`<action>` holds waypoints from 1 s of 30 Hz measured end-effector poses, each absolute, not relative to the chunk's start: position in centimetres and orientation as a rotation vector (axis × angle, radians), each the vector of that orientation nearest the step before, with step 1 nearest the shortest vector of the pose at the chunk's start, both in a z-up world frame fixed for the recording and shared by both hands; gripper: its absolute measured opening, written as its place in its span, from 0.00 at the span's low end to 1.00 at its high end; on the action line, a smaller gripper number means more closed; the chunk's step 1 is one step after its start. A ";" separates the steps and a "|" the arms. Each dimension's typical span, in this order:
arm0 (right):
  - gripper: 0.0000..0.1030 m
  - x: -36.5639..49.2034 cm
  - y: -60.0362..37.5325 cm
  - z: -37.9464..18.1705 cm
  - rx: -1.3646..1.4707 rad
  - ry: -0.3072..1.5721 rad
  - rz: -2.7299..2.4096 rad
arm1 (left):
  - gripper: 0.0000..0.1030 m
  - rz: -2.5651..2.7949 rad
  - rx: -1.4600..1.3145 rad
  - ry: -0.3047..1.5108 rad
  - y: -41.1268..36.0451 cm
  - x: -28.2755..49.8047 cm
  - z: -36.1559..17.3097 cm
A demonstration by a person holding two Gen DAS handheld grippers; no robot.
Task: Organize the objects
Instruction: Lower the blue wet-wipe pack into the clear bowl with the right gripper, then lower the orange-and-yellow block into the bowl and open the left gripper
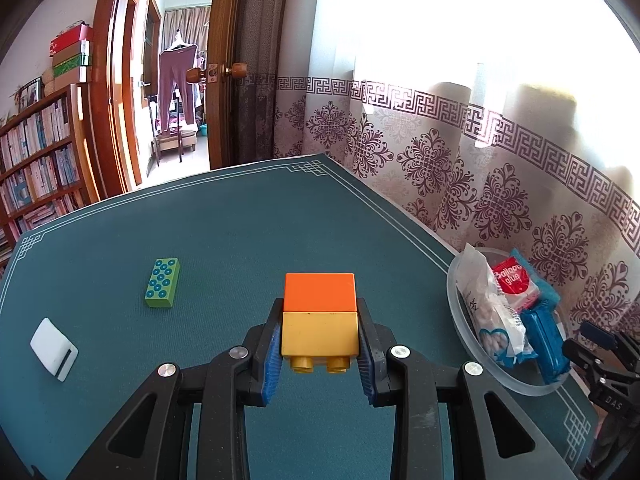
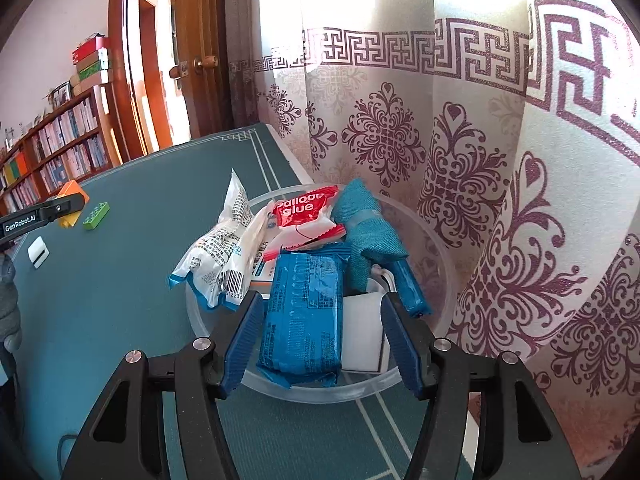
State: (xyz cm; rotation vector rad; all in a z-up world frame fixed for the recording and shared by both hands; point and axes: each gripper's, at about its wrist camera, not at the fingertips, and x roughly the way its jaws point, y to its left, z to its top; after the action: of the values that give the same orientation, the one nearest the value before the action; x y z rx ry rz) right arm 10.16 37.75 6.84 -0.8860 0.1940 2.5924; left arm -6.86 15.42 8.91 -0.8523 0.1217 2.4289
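Here my left gripper [image 1: 319, 344] jaws clamp the yellow brick [image 1: 319, 334] capped by the orange brick [image 1: 320, 292], above the worktop [image 1: 240, 240]. My right gripper [image 2: 320, 336] jaws gape, straddling the blue packet [image 2: 304, 316] in the bowl [image 2: 440, 264]. The orange one is unpinched; tilting might shed it.

Orange-yellow block [image 1: 319, 316] gripped, packets in bowl [image 2: 436, 240]

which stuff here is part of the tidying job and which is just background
Job: orange and yellow block in left hand-held gripper; green block; white eraser; clear bowl of packets; right hand-held gripper.
Background: curtain; bookshelf; door.
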 end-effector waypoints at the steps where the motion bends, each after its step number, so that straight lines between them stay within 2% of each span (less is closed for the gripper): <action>1: 0.61 10.3 37.6 6.9 -0.886 0.176 2.595 | 0.32 2.412 -0.853 0.123 15.7 -6.5 8.9; 12: 0.61 9.2 38.1 4.7 -0.993 0.122 2.586 | 0.32 2.320 -0.853 0.166 18.7 -3.6 8.5; 19: 0.61 9.3 40.3 4.2 -0.992 0.184 2.560 | 0.32 2.264 -0.876 0.143 19.9 -2.9 8.5; 30: 0.61 11.3 39.8 6.0 -0.890 0.166 2.626 | 0.32 2.131 -0.824 0.174 24.1 0.5 9.3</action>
State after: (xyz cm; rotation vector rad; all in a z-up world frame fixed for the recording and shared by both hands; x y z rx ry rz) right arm 11.27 39.85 5.95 -0.8901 0.1663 2.6261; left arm 0.51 24.12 9.32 -0.8243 0.1743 2.1309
